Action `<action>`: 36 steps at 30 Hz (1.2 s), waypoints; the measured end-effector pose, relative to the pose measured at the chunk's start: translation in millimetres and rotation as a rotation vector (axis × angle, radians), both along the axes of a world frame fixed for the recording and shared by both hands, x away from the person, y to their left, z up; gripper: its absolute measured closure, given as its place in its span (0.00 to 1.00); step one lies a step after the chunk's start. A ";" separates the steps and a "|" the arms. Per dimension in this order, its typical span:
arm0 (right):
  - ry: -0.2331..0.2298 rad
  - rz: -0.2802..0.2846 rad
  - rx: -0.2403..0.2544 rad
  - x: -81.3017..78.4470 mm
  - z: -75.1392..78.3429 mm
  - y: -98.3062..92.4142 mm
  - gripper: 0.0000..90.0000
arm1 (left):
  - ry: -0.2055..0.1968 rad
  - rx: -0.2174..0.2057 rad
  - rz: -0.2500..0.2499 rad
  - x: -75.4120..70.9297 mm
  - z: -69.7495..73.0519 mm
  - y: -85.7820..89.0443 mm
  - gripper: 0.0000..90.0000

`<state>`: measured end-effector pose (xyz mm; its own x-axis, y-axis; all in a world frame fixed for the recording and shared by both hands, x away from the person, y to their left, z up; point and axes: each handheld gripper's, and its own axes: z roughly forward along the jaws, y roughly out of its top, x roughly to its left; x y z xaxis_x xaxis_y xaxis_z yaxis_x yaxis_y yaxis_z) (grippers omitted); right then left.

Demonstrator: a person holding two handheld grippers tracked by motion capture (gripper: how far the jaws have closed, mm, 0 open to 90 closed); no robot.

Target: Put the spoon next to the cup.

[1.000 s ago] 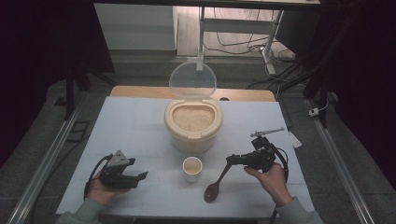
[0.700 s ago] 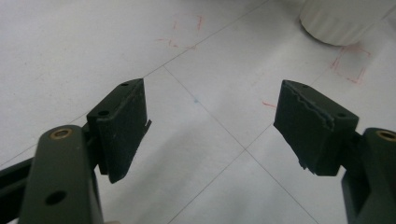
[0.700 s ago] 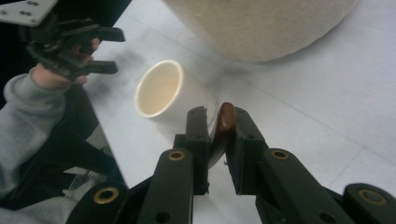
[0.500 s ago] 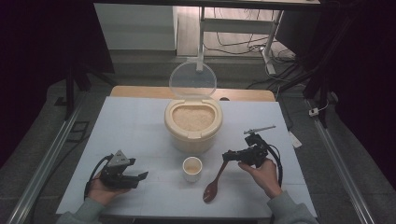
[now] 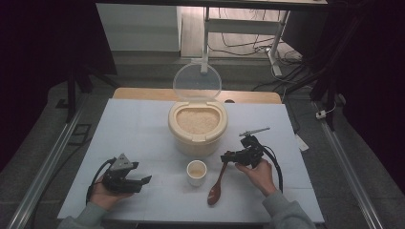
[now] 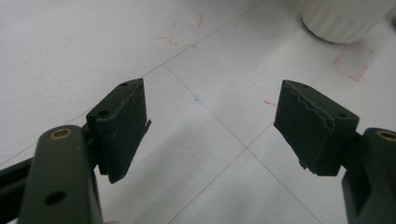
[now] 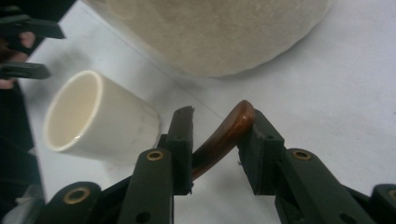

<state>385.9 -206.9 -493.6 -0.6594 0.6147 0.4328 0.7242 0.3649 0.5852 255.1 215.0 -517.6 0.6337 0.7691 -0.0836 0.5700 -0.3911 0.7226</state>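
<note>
A brown wooden spoon [image 5: 216,188] lies slanted at the front of the table, bowl end toward me. My right gripper [image 5: 225,156] is shut on its handle end. In the right gripper view the curved handle [image 7: 224,135] crosses between the jaws of the right gripper [image 7: 219,116]. A small cream cup [image 5: 196,172] stands upright just left of the spoon, and its open mouth [image 7: 93,121] faces that camera. My left gripper [image 5: 141,172] rests at the front left, open, pointing right. Its jaws [image 6: 212,98] hold nothing over bare tabletop.
A round beige container of rice [image 5: 196,124] stands mid-table with its clear lid [image 5: 197,81] tipped up behind it; its wall [image 7: 210,32] is close ahead of the right gripper. The white table [image 5: 133,124] carries faint red marks. Metal rails run along both sides.
My right gripper has shifted a little left and away from me, taking the spoon's handle with it. The left gripper has stayed put.
</note>
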 end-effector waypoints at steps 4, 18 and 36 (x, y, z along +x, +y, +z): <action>-0.036 -0.014 -0.042 0.1 -4.6 6.2 0.69 | 0.000 0.000 0.000 0.0 0.0 -0.1 0.28; -0.125 -0.096 -0.132 1.5 -19.1 17.6 0.56 | 0.000 0.000 0.003 -1.1 0.1 0.3 0.28; -0.186 -0.144 -0.109 -2.7 -8.8 0.5 0.52 | -0.001 -0.002 0.006 -1.2 0.2 1.2 0.28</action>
